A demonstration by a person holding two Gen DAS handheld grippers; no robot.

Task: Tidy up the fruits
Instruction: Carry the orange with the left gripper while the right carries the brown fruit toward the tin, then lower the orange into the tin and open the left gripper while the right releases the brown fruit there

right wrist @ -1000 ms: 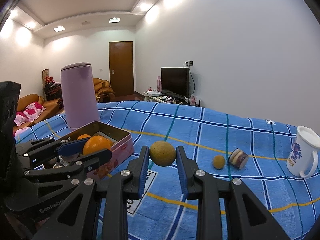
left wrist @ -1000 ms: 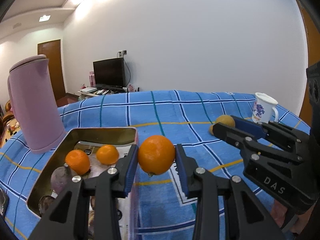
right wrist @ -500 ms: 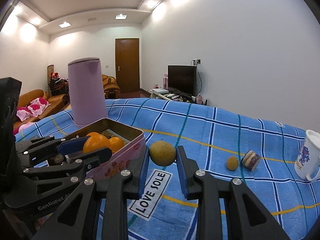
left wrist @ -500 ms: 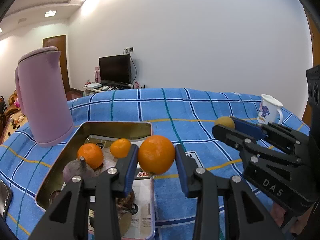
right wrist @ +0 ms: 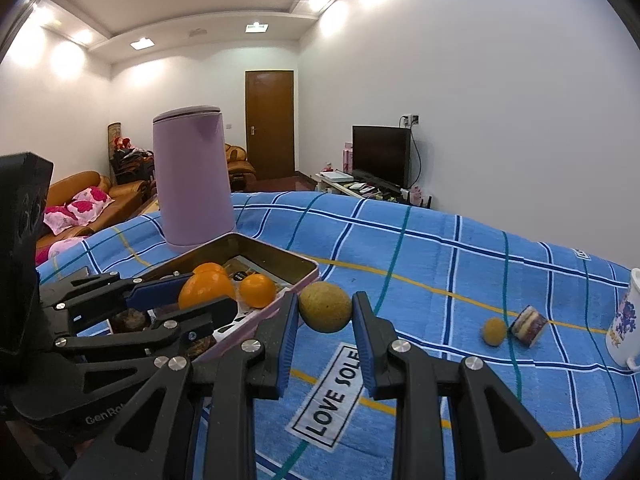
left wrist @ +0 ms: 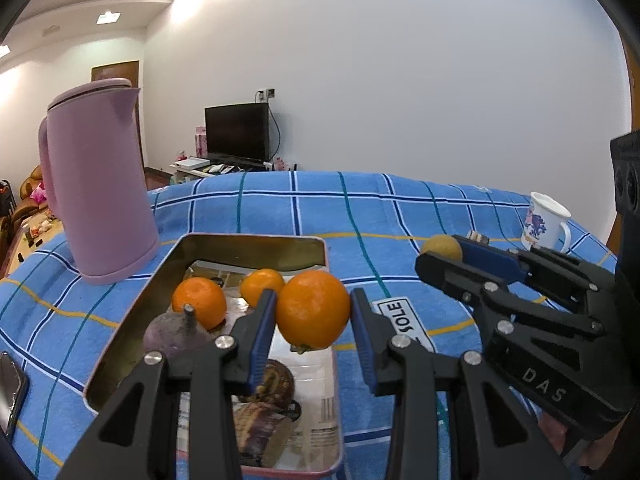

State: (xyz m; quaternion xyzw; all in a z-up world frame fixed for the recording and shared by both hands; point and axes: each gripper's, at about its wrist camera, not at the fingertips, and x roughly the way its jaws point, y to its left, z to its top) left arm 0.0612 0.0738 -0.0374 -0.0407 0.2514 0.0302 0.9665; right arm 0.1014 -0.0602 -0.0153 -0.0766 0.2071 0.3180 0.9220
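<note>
both hand-held grippers tilting down, each gripping fruit.
left hand-held gripper clamping orange over tin; right hand-held gripper clamping yellow-brown fruit beside it.

Bright ceiling lights, sharp focus, fisheye bending, dark corners

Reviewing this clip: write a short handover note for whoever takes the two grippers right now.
Left gripper: shut on an orange, held over the tin box.
Right gripper: shut on a brownish-yellow fruit, just right of the tin.
Done: two small oranges and a purple fruit lie in the tin.
Left: release both held fruits into the tin, then fetch the small yellow fruit near the mug.
</note>
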